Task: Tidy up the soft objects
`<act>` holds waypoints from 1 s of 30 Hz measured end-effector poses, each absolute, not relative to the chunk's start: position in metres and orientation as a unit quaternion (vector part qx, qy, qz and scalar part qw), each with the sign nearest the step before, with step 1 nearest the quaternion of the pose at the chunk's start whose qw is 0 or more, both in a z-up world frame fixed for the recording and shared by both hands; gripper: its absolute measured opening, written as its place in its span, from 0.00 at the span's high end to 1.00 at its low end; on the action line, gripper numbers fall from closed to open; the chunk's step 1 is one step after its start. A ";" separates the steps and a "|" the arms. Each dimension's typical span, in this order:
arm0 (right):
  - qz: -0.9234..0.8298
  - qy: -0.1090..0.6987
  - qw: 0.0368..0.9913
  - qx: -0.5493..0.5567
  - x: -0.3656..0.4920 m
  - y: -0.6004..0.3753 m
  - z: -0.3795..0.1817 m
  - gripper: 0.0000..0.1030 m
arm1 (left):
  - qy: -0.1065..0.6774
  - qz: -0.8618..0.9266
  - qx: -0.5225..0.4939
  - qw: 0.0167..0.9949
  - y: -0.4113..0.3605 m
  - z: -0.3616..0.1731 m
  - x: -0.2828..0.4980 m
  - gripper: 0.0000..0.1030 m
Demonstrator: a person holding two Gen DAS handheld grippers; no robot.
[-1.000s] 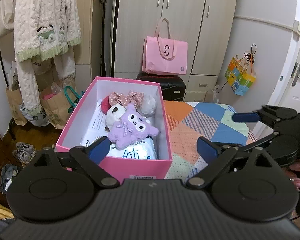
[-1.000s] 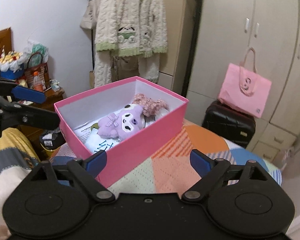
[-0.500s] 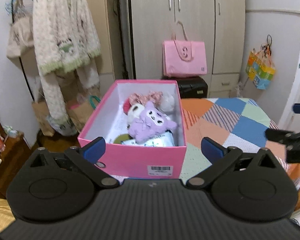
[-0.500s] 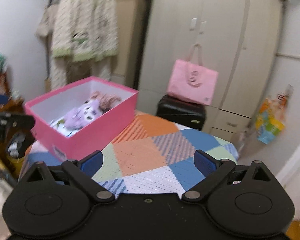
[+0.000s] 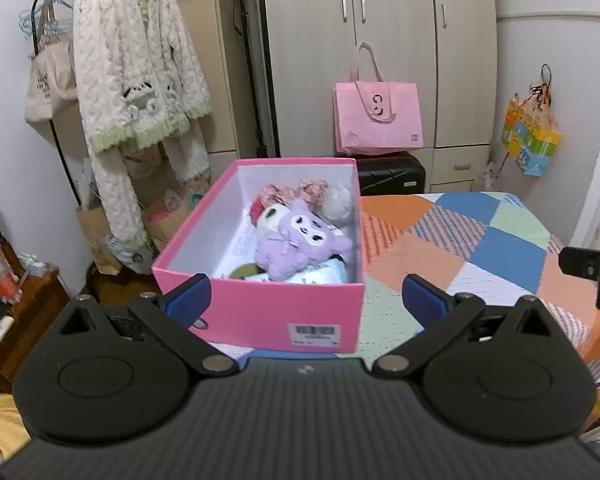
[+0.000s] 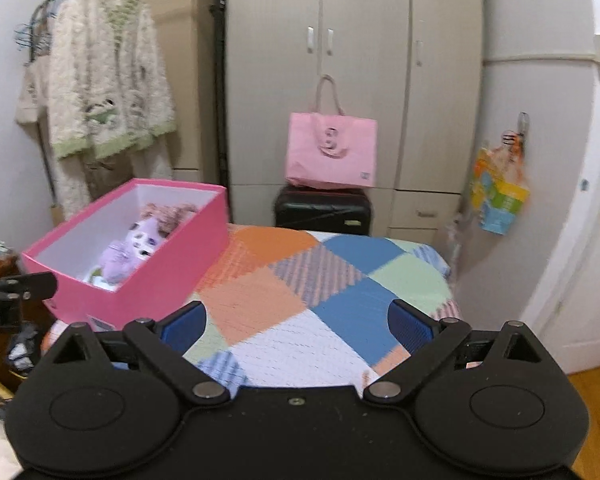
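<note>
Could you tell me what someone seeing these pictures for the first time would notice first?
Probably the bright pink box at the left edge of the patchwork cover, with a purple plush toy lying on top of the other soft things inside. Next, the pink tote bag standing on a black suitcase before the wardrobe, and the fluffy cream cardigan hanging at left.

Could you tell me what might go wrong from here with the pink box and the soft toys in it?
The pink box sits at the corner of the patchwork-covered table, so a nudge from the open left gripper could push it off the edge. The purple plush lies heaped on the other toys, so it might tumble out if the box tips.
</note>
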State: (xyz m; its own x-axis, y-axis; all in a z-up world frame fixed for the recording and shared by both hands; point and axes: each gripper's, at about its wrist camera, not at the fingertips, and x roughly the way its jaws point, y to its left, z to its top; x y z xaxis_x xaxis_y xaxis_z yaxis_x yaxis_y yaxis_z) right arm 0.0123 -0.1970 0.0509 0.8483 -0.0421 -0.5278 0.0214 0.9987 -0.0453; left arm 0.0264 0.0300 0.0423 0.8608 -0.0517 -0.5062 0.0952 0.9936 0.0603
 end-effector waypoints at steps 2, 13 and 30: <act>-0.020 0.279 0.960 -0.016 0.009 -0.198 0.048 0.04 | 0.263 -0.037 0.036 0.963 0.029 0.039 0.024 0.00; -0.032 0.260 0.964 -0.033 -0.010 -0.190 0.049 0.04 | 0.261 -0.044 0.039 0.964 0.021 0.032 0.014 0.00; -0.054 0.248 0.966 -0.049 -0.021 -0.184 0.039 0.04 | 0.227 -0.017 0.039 0.973 0.021 0.023 -0.003 0.00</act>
